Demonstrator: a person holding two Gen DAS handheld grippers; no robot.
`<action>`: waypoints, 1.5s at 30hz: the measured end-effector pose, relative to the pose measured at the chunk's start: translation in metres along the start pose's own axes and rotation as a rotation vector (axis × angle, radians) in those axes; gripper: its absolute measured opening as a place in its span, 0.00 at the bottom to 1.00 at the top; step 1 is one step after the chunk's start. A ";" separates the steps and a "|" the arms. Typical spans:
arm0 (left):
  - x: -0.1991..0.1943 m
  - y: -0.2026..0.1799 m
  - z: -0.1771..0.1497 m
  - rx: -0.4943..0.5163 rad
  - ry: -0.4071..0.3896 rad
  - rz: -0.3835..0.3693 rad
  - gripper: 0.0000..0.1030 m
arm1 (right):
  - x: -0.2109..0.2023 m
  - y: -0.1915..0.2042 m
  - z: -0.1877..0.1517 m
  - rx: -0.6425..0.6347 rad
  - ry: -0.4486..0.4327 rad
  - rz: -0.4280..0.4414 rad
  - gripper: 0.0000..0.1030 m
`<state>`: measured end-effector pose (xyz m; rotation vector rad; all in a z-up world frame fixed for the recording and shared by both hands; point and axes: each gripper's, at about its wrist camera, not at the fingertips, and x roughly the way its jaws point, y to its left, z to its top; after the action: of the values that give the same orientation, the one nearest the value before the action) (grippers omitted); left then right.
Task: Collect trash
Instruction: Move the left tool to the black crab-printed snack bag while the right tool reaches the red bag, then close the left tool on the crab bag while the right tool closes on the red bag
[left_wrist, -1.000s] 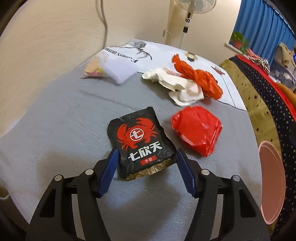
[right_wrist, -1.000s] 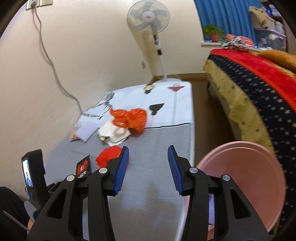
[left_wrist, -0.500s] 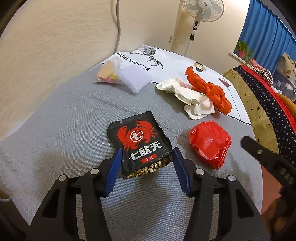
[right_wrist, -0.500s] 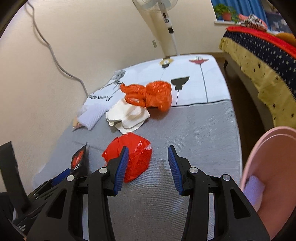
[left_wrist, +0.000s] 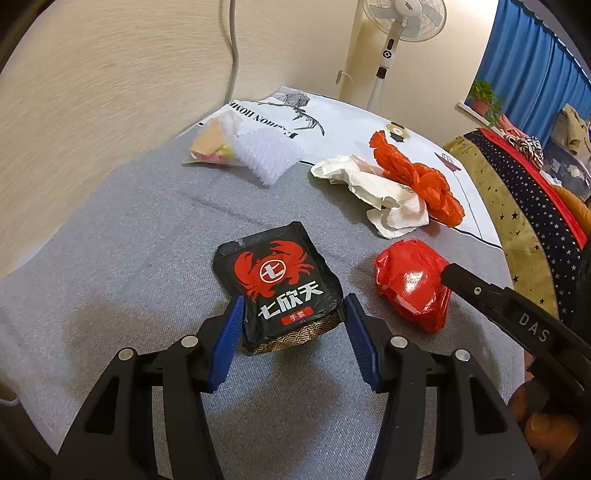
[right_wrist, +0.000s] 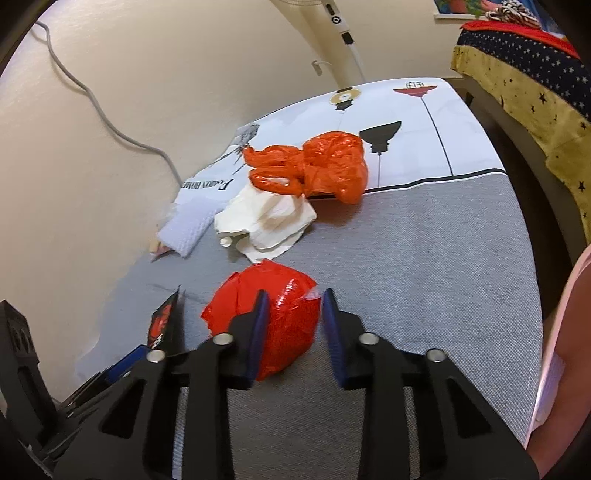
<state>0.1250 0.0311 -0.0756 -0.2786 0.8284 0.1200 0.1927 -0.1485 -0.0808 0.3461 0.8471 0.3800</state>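
Lying flat on grey table (left_wrist: 110, 240): black crab packet (left_wrist: 277, 284), between spread left gripper (left_wrist: 293, 325) fingers. Right gripper (right_wrist: 293, 325) fingers spread around red wrapper ball (right_wrist: 284, 314), just beside packet.

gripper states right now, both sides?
Left gripper: open, jaws either side of the black crab packet, not clamped.
Right gripper: open, straddling the red wrapper ball.
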 end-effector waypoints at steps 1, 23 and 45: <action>0.000 0.000 0.000 0.000 0.000 0.000 0.52 | 0.000 0.000 0.000 -0.001 0.002 0.001 0.10; -0.016 0.010 -0.002 -0.012 -0.035 0.027 0.51 | -0.027 0.032 -0.011 -0.111 -0.031 -0.030 0.62; -0.013 0.018 0.000 -0.021 -0.028 0.034 0.51 | 0.003 0.037 -0.016 -0.143 0.063 -0.045 0.61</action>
<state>0.1129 0.0484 -0.0697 -0.2819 0.8047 0.1644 0.1752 -0.1130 -0.0762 0.1833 0.8827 0.4090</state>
